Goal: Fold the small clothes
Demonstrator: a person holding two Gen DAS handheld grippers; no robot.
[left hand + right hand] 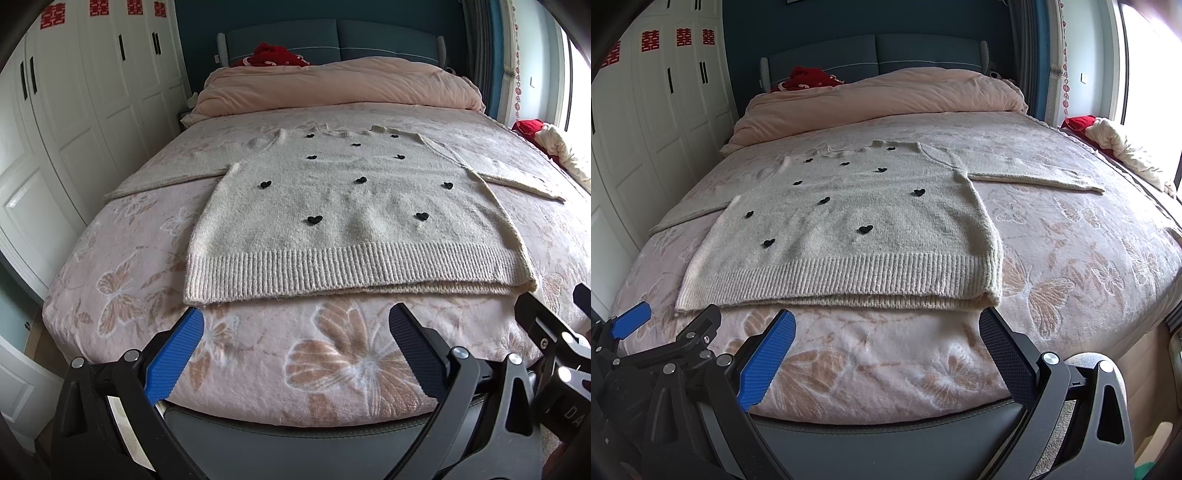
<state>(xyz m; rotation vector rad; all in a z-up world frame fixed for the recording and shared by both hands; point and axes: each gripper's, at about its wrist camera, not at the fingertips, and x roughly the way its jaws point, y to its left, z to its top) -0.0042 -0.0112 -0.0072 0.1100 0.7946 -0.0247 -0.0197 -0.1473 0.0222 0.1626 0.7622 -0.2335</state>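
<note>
red 囍 double-happiness cutouts (650,41) on the white wardrobe doors (657,122), "DA" on the right gripper's (576,317) body

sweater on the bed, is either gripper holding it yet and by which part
Nothing is held. The left gripper and right gripper are both open, short of the sweater hem.

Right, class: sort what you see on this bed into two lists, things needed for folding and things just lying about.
For the job:
cream sweater with black hearts
left claw
right claw

Lying about:
pink duvet
red garment by the headboard
cream cloth at the window
</note>
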